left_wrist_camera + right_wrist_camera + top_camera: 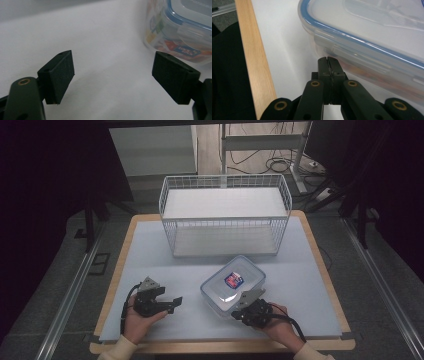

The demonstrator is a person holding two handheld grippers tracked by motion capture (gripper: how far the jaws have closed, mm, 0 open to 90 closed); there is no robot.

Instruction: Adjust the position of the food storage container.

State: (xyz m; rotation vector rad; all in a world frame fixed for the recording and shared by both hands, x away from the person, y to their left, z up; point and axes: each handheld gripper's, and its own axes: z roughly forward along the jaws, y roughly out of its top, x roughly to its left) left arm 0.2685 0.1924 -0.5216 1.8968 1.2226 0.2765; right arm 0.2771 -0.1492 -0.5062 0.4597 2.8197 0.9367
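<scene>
A clear plastic food container [233, 283] with a blue-sealed snap lid and a red and blue label sits at the table's front middle. My right gripper [241, 310] is shut with nothing between its jaws; its tips [328, 61] sit right at the container's near side wall [367, 60], just under a lid clasp. My left gripper [176, 302] rests low over the table to the left of the container [180, 32], its pads [61, 75] wide open and nothing between them.
A white wire basket [225, 215] with two shelves stands at the back middle of the white table mat [150, 265]. The table's wooden edge [253, 60] runs close beside my right gripper. Cables and table legs lie on the floor beyond.
</scene>
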